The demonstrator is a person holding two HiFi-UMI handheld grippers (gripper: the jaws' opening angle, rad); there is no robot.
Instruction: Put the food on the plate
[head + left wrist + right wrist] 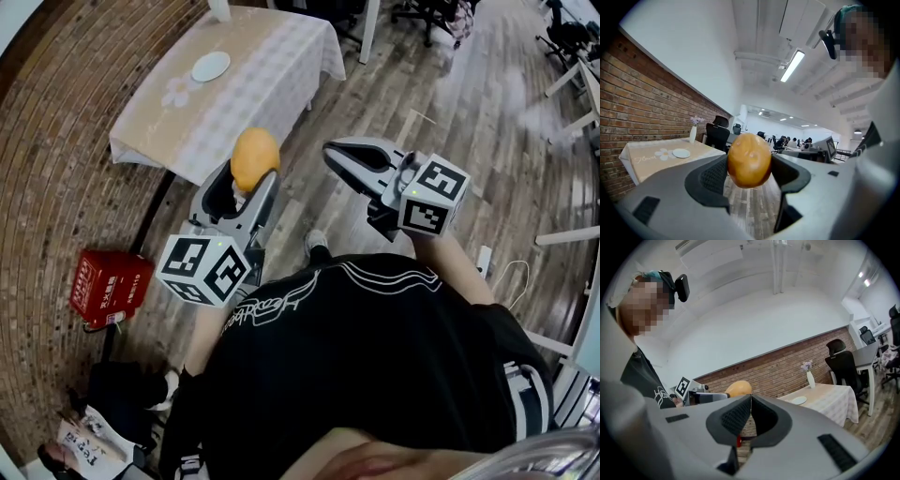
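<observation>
Brick wall (56, 141) flanks clothed table (272, 80) (plate (211, 66) on it), wooden floor (441, 103).

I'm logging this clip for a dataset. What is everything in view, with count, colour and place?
rounded golden-brown food item: one, orange-gold, in the air, clamped in the left gripper
round white plate: one, white, on the table, nothing on it
cloth-covered table: one, beige and white checks, beside the brick wall
slim white vase: one, white with pale flowers, at the table's far end
red box: one, red, on the floor by the wall
black office chairs: several, black, beyond the table
left gripper: one, grey, shut on the food
right gripper: one, grey, jaws together, empty
</observation>
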